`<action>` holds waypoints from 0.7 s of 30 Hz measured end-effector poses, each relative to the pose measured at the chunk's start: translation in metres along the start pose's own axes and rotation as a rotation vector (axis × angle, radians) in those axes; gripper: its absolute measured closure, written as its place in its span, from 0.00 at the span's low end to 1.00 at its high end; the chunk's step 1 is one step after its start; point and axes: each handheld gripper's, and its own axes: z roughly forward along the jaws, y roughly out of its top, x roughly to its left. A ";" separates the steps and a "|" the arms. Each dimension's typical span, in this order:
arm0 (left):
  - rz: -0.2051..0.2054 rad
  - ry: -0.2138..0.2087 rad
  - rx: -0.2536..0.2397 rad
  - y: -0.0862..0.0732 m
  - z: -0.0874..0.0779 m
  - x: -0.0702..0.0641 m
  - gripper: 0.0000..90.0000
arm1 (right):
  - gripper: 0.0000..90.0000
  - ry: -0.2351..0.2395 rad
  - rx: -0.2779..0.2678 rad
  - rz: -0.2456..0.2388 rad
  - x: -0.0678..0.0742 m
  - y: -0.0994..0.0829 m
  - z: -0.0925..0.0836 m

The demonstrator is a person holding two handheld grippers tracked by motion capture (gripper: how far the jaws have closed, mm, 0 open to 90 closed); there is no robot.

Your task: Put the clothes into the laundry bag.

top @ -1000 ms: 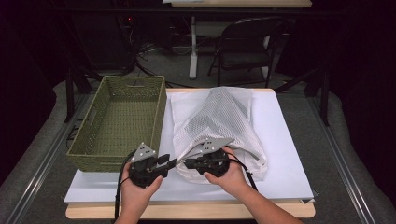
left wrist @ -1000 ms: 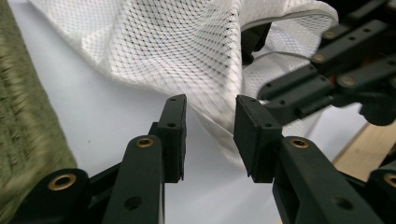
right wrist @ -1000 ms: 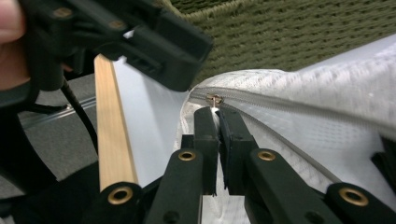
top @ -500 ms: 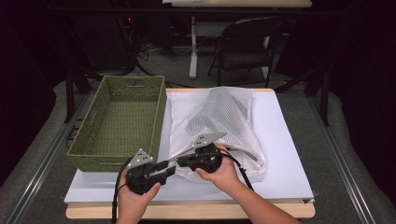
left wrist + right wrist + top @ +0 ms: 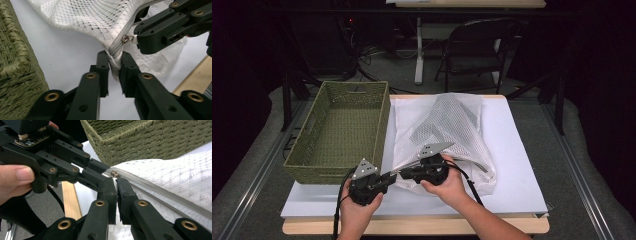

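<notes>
A white mesh bag (image 5: 447, 125) lies on the white sheet, its zipper edge toward the person. My left gripper (image 5: 115, 62) has just been closing, and its pads now pinch the bag's corner at the end of the zipper. My right gripper (image 5: 116, 183) is shut on the white pull tab beside the brass zipper slider (image 5: 125, 39). The two grippers meet tip to tip, the left gripper (image 5: 394, 176) pointing right and the right gripper (image 5: 404, 173) pointing left. The mesh bag (image 5: 95, 17) rises behind the jaws.
A green woven basket (image 5: 381, 130) stands at the left, its near wall close to the left gripper. The white sheet (image 5: 517, 150) covers the tabletop, with a wooden edge in front. A folding chair (image 5: 477, 45) and cables are on the floor beyond the table.
The left gripper's jaws have come together on the bag's corner. Both hands stay in nearly the same place, and the right gripper keeps its hold.
</notes>
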 end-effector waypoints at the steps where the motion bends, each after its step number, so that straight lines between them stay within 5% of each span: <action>1: 0.001 -0.004 0.000 0.000 0.000 0.000 0.94 | 0.96 0.001 0.002 0.007 -0.001 0.000 0.000; 11: -0.010 -0.010 -0.002 -0.002 -0.003 0.003 0.96 | 0.96 -0.032 0.011 0.013 -0.006 -0.005 -0.001; 18: -0.041 -0.008 -0.003 -0.006 -0.004 0.009 0.95 | 0.96 -0.078 0.006 0.051 -0.021 -0.015 -0.022; 21: -0.028 -0.005 0.005 -0.005 -0.005 0.008 0.95 | 0.96 -0.112 0.009 0.029 -0.021 -0.019 -0.032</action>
